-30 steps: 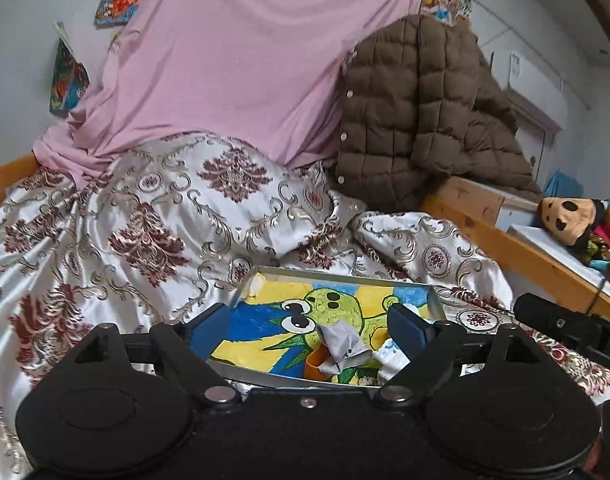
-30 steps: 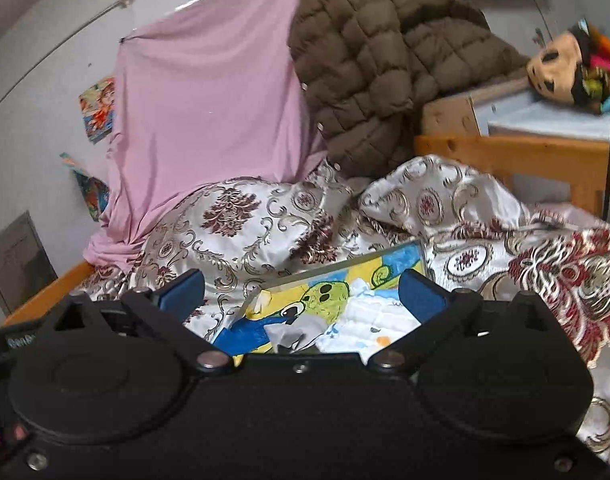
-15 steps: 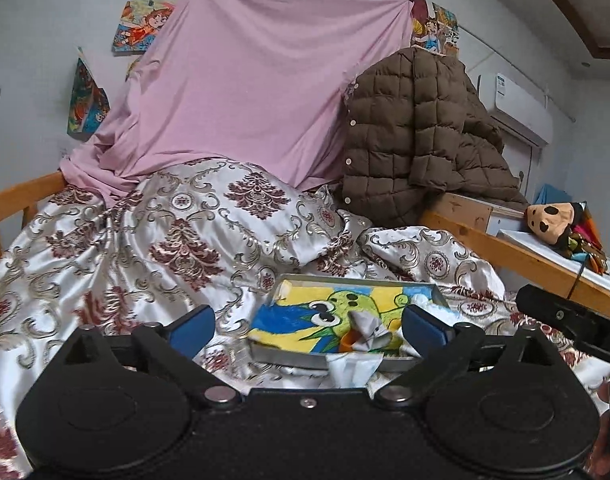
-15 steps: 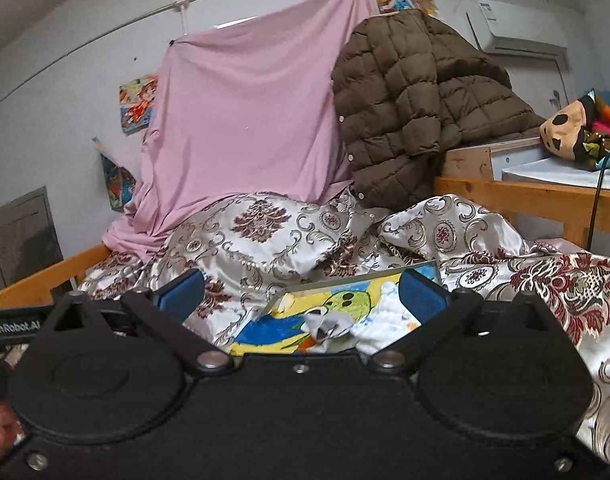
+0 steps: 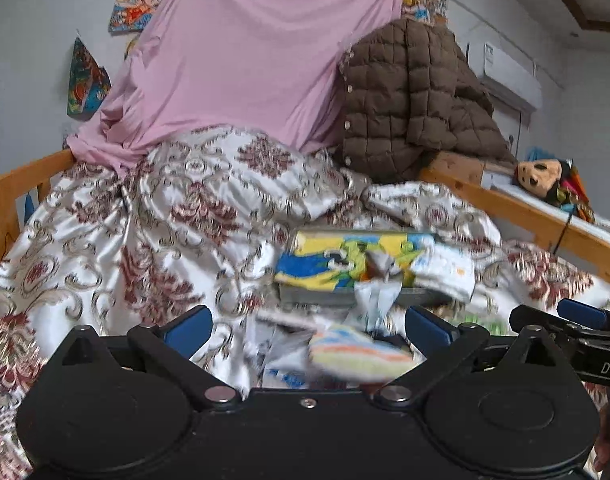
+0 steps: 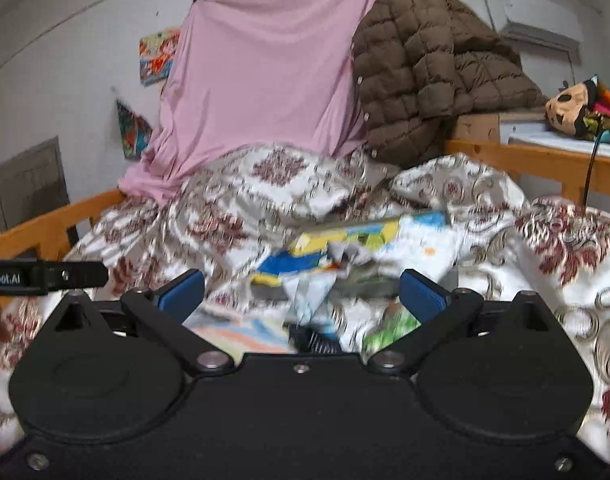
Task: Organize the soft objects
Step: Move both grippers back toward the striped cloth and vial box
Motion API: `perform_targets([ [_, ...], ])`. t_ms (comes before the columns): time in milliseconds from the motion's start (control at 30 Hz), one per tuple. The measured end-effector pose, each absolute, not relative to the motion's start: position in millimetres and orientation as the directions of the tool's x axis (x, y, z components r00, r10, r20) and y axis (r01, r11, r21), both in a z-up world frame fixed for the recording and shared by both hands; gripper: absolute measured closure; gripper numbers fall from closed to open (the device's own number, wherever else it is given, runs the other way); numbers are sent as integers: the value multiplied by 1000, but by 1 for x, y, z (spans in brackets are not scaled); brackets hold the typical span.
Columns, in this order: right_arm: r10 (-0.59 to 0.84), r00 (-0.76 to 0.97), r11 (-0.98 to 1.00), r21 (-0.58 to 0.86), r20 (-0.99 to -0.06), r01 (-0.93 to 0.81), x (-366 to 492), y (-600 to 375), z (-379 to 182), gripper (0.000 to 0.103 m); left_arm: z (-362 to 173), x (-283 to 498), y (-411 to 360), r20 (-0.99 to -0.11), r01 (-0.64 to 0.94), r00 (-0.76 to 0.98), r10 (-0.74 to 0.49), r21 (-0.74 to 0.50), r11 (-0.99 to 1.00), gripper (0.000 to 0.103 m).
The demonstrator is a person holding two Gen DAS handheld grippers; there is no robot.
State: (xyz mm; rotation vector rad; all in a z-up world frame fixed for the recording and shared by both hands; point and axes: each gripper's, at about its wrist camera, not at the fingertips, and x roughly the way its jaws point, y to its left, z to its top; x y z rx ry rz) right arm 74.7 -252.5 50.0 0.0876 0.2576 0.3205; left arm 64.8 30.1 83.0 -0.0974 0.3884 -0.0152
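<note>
Both tools over a bed, each seen from its own wrist camera. The left tool point(image 5: 307, 322) and the right tool point(image 6: 303, 288) are released, fingers spread wide, and neither grasps anything. The landmark is the tray point(image 5: 317, 296), a shallow metal tray lined with a cartoon print, resting on the quilt point(image 5: 177, 216). Soft items sit in and around it: a grey cloth point(image 5: 379, 264) in the tray, a white cloth point(image 5: 445, 272) draped over the tray's right edge, a pale cloth point(image 5: 375, 300) hanging over its near rim, and a striped cloth point(image 5: 357, 354) on the quilt just in front of the tray, between the left tool's fingers. A green item point(image 6: 391, 326) lies in front of the tray, toward the right tool. Motion blur hides finer detail.

Step in hand, as judged: approach, before any pick. The next move calls for lowering one tool onto a loose item in front of the tray, likely the striped cloth, with fingers straddling a raised fold so that they pinch that cloth and not the quilt beneath.
</note>
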Motion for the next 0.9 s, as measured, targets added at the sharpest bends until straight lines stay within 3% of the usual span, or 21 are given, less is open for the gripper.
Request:
perform_targets([
  [633,316,811,937,29,-492,-347,54,-219,12,1,23,74,61,-635,-21,771,-46,-97,995,1],
  [900,335,762,913,-10,-554,-408,60,-200,-3,1,15,88,61,-684,-1,727,-56,-82,997,1],
])
